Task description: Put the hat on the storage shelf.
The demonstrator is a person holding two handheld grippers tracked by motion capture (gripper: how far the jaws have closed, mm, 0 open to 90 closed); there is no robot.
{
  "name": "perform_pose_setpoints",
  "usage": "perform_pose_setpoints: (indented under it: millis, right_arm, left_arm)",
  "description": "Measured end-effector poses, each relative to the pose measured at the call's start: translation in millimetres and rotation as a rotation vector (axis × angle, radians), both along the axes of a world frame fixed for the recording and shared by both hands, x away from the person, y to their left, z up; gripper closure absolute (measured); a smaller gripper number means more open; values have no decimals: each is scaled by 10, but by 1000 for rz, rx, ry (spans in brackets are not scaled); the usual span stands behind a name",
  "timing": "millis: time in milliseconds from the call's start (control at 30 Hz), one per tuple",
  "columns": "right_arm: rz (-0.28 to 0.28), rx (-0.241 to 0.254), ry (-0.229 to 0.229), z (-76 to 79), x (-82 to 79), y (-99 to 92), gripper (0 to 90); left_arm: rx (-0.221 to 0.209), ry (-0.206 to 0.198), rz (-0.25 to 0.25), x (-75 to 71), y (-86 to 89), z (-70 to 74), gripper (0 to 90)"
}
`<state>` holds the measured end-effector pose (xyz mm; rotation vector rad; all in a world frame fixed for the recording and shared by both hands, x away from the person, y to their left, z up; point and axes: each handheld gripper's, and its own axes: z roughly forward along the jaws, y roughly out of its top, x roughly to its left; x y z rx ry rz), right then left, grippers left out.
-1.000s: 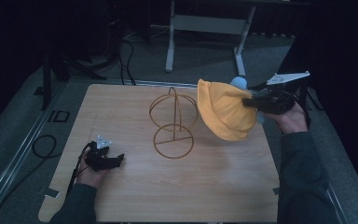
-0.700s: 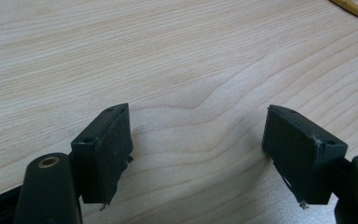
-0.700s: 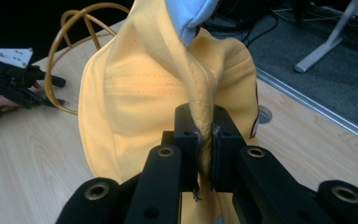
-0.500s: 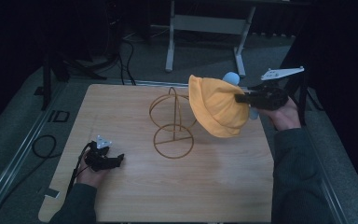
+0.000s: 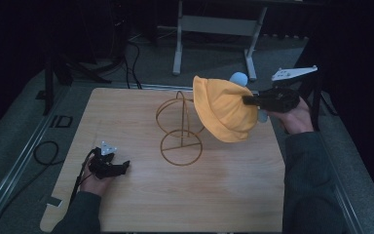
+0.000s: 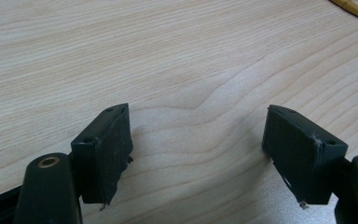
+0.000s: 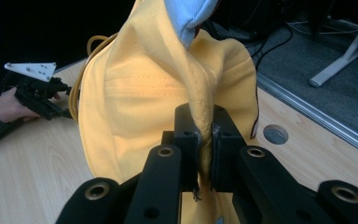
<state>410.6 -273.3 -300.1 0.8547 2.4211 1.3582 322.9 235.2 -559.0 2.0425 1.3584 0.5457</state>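
Observation:
A yellow hat (image 5: 223,108) with a pale blue lining (image 7: 190,16) hangs in the air at the table's right side, just right of a gold wire stand (image 5: 180,127). My right gripper (image 5: 248,101) is shut on a fold of the hat's brim, seen close up as yellow cloth (image 7: 135,98) pinched between the pads of the right gripper (image 7: 204,133). The hat's left edge overlaps the stand's upper hoop in the high view. My left gripper (image 5: 122,167) rests low on the wooden table (image 5: 126,112) at the front left, and the left gripper (image 6: 198,140) stands open over bare wood.
The stand's round base ring (image 5: 181,147) sits mid-table. A cable (image 5: 44,152) loops off the table's left edge. A round hole (image 7: 275,134) marks the tabletop near its far edge. A white metal frame (image 5: 214,27) stands on the floor behind the table.
My right gripper has carried the hat a little leftward and up, closer to the wire stand. The left gripper has stayed put.

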Motion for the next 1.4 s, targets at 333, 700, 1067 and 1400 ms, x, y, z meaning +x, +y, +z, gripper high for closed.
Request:
perform_pose_setpoints:
  millis: [333,700,1067,1400]
  right_arm:
    - [19,3,-3,26,-2,90,840]
    - [41,7,-6,60,7,204,840]
    - [58,7,-11,89,19,309,840]
    - [83,-2,-14,123,35,472,839]
  left_arm:
    - [0,1,0,1,-1,1,243]
    - [2,3,-1,3,-4,3,243]
    - [2,3,-1,4,-6,3,243]
    - [3,3,-4,8,-12,3,243]
